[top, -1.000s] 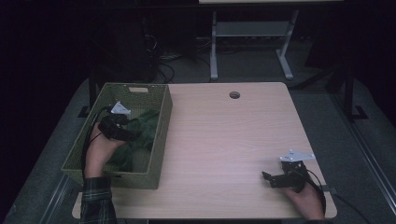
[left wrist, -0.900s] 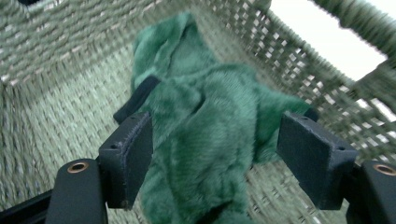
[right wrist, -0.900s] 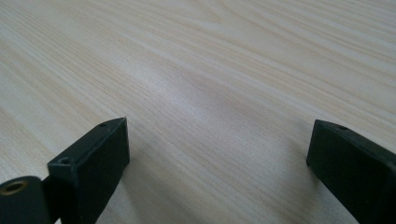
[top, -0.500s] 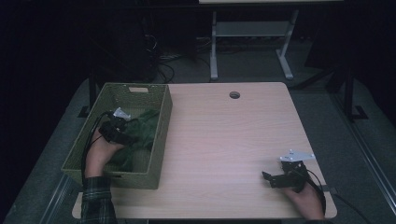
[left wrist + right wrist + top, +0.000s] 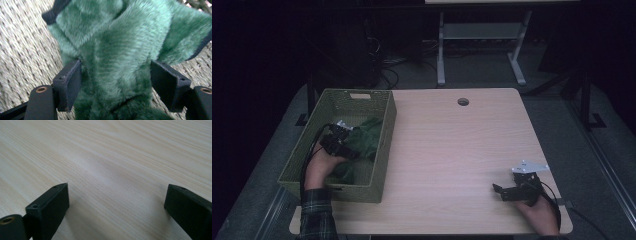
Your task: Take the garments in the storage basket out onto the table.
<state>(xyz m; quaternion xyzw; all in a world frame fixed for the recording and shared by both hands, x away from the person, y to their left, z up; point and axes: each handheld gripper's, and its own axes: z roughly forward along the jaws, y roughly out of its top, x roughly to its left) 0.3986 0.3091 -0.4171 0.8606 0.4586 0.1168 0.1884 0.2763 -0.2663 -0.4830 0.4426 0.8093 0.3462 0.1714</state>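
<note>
Down inside the woven green basket (image 5: 382, 145) at the table's (image 5: 462, 150) left edge, the left gripper (image 5: 116, 82) straddles a fold of green plush fabric (image 5: 117, 50), jaws spread wide with the left pad against the pile and the right just clear. Basket walls hem that hand closely. Well apart, the right gripper (image 5: 507, 191) rests released near the front right corner over bare wood.
</note>
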